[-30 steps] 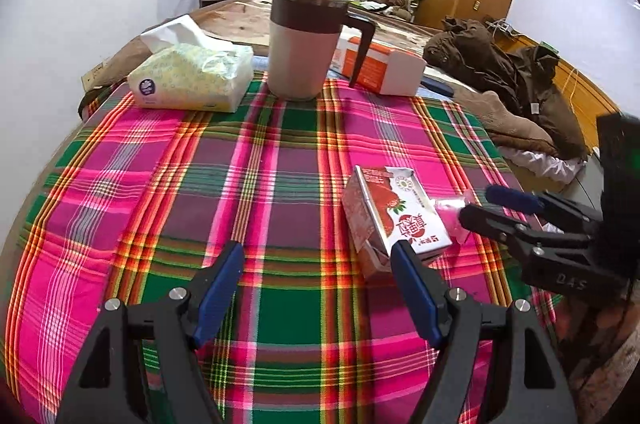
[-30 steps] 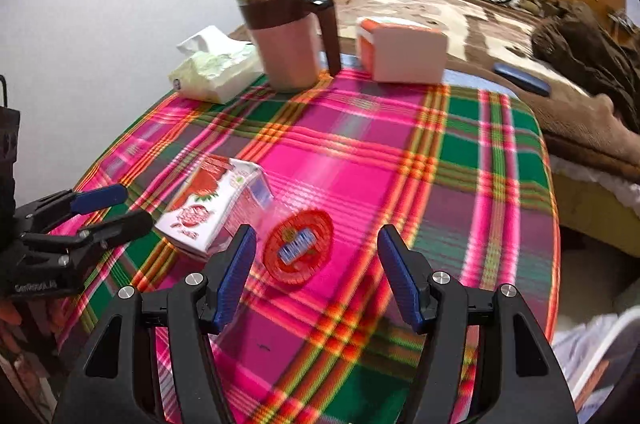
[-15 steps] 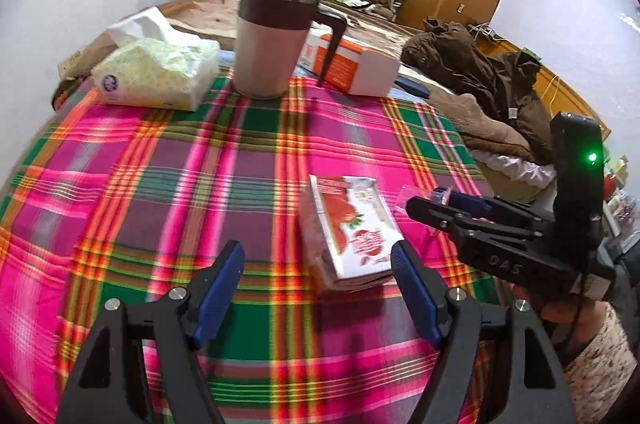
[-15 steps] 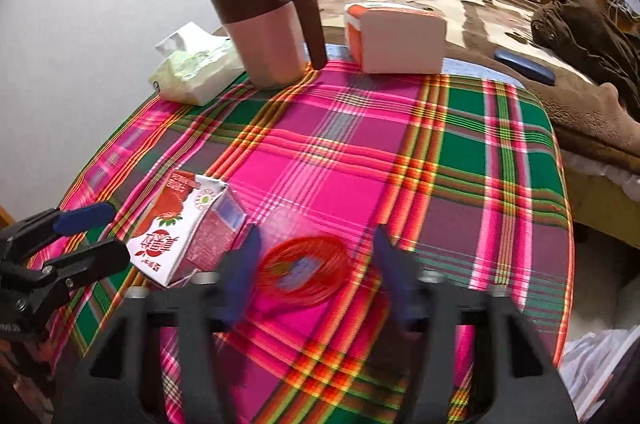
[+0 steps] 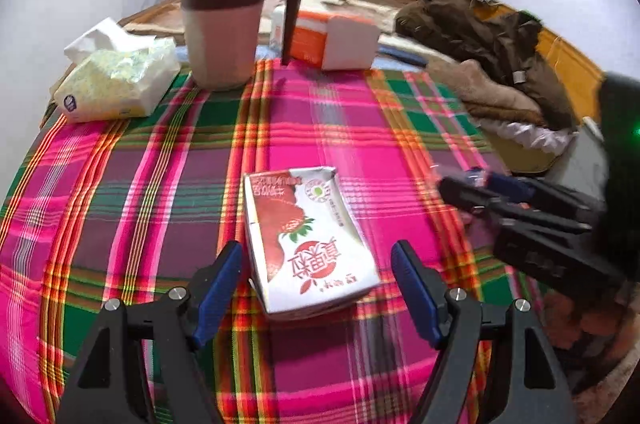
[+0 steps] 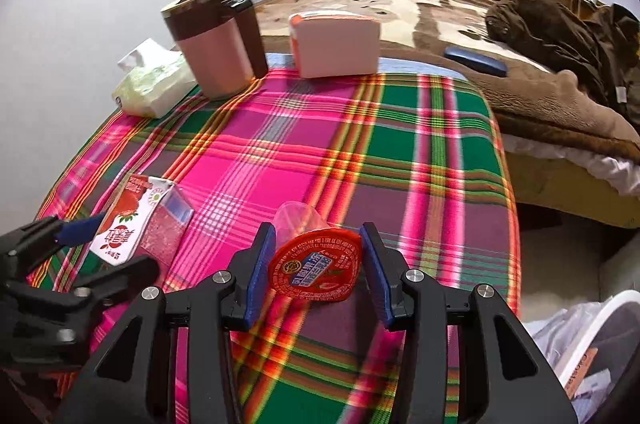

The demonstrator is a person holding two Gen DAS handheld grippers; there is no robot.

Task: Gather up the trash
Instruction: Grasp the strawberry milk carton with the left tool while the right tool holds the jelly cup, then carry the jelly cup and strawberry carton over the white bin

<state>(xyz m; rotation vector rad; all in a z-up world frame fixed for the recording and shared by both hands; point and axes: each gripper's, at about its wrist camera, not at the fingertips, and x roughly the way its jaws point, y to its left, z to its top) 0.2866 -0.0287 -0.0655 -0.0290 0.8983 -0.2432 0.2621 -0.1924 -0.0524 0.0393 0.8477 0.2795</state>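
A red and white strawberry milk carton [image 5: 308, 240] lies flat on the plaid tablecloth [image 5: 160, 183]. My left gripper [image 5: 316, 268] is open, its blue fingers on either side of the carton's near end, apart from it. The carton also shows in the right wrist view [image 6: 140, 220]. My right gripper [image 6: 318, 264] is shut on a small clear jelly cup with a red foil lid [image 6: 314, 264], held tilted just above the cloth. The right gripper shows at the right of the left wrist view [image 5: 472, 183].
At the table's far edge stand a pink and brown lidded jug [image 5: 220, 23], a tissue pack [image 5: 116, 83] and an orange and white box [image 5: 332, 39]. A bed with brown clothes [image 6: 560, 23] lies beyond. A white bin with a plastic liner [image 6: 592, 344] stands at the right.
My left gripper has moved over until the carton lies between its fingers. My right gripper has closed on the jelly cup and tilted it up off the cloth.
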